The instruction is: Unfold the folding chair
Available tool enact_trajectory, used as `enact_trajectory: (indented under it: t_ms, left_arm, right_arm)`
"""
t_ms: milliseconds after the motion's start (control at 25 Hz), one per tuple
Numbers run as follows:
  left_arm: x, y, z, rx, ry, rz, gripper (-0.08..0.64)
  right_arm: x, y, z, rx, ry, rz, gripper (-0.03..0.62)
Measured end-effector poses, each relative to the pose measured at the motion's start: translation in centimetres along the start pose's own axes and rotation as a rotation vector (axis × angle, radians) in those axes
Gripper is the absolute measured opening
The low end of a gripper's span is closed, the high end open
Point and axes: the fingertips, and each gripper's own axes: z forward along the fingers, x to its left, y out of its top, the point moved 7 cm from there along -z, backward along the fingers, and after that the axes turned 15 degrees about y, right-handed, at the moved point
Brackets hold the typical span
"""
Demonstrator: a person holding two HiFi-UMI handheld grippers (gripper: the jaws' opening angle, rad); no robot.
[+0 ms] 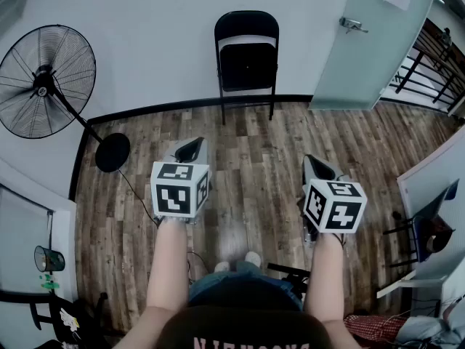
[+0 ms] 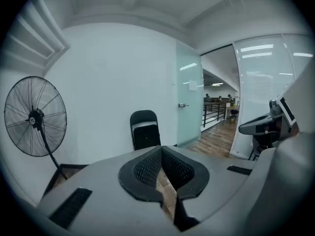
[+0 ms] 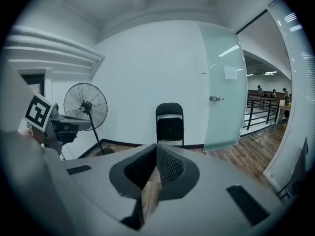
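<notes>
A black folding chair [image 1: 246, 55] stands folded flat against the white back wall, also seen in the left gripper view [image 2: 144, 130] and the right gripper view [image 3: 170, 124]. My left gripper [image 1: 190, 150] and my right gripper [image 1: 317, 167] are held side by side over the wooden floor, well short of the chair. Both point toward it and slightly down. Each one's jaws are shut with nothing between them, as the left gripper [image 2: 160, 152] and the right gripper [image 3: 156, 149] show in their own views.
A large black pedestal fan [image 1: 45, 83] stands at the left by the wall. A frosted glass door [image 1: 369, 35] is right of the chair, with a black railing [image 1: 429, 64] beyond. A dark chair and clutter [image 1: 429, 227] sit at the right edge.
</notes>
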Motion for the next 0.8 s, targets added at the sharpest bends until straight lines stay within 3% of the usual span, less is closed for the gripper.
enact_trajectory:
  t_ms: [480, 520, 560, 600, 640, 680, 800]
  left_arm:
    - [1.3, -1.9, -0.1, 0.023, 0.032, -0.060, 0.000]
    - [1.2, -2.1, -0.1, 0.024, 0.033, -0.069, 0.006]
    - [1.2, -2.2, 0.0, 0.027, 0.035, -0.074, 0.063]
    - [1.2, -2.3, 0.1, 0.030, 0.040, -0.071, 0.262]
    - [1.1, -2.4, 0.2, 0.031, 0.052, -0.063, 0.420]
    - [1.0, -2.4, 0.3, 0.031, 0.072, -0.054, 0.470]
    - [0.3, -2.4, 1.0, 0.035, 0.119, -0.055, 0.550]
  right_arm:
    - [1.6, -0.1, 0.5, -0.016, -0.024, -0.058, 0.000]
    - [1.5, -0.2, 0.5, -0.024, -0.031, -0.062, 0.000]
    - [1.6, -0.2, 0.7, -0.028, -0.034, -0.071, 0.002]
    - [1.7, -0.3, 0.9, -0.029, -0.024, -0.082, 0.036]
    - [1.8, -0.3, 1.2, -0.030, -0.004, -0.091, 0.302]
    - [1.7, -0.4, 1.5, -0.036, 0.011, -0.093, 0.473]
    - [0.5, -0.7, 1.8, -0.039, -0.006, -0.087, 0.556]
